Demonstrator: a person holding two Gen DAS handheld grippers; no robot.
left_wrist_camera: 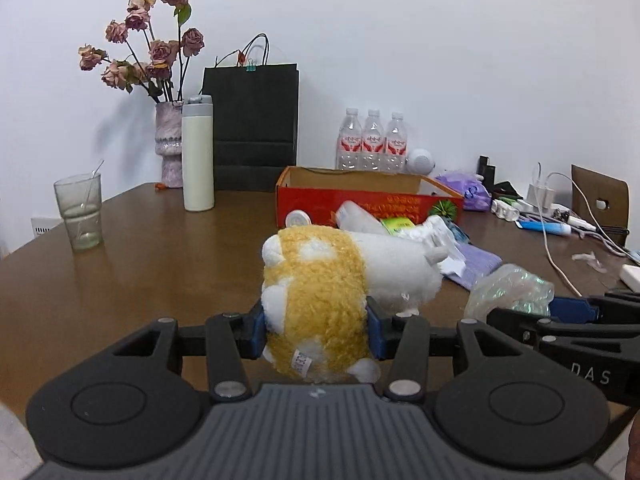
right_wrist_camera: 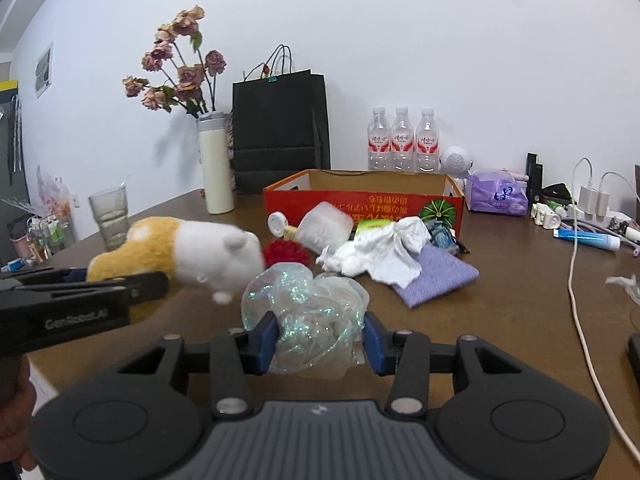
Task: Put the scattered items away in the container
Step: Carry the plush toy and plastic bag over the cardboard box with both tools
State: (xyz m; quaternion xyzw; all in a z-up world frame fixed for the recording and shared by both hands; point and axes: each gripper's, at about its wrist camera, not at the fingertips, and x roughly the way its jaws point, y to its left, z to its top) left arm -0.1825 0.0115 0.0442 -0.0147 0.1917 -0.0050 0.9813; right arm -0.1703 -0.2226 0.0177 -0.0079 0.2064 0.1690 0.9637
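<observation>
Table (left_wrist_camera: 160, 248) of dark brown wood carries everything here, seen from both wrist views. Against the white wall at its far edge stands a black paper bag (left_wrist_camera: 256, 128), with a vase of dried roses (left_wrist_camera: 170, 144) and a tall cream flask (left_wrist_camera: 198, 156) just to its left, and three water bottles (left_wrist_camera: 373, 140) in a row to its right. In front of the bottles sits the red cardboard box (right_wrist_camera: 360, 196), open at the top, its long printed side facing the cameras.

A scatter of small things lies just in front of the box: a white crumpled cloth (right_wrist_camera: 384, 248), a folded purple cloth (right_wrist_camera: 436, 276) partly beneath it, a clear plastic tub (right_wrist_camera: 324, 228) on its side, and a red fuzzy item (right_wrist_camera: 286, 254).

The left gripper (left_wrist_camera: 316, 330) is clamped on the yellow and white plush toy (left_wrist_camera: 320, 280), blue pads pressing into its yellow end, the white end pointing toward the box. The toy is short of the box. The right gripper (right_wrist_camera: 320, 342) is closed around a wad of iridescent clear film (right_wrist_camera: 308, 312), also short of the box, beside the toy.

A glass tumbler (left_wrist_camera: 80, 212) stands well apart at the left.
</observation>
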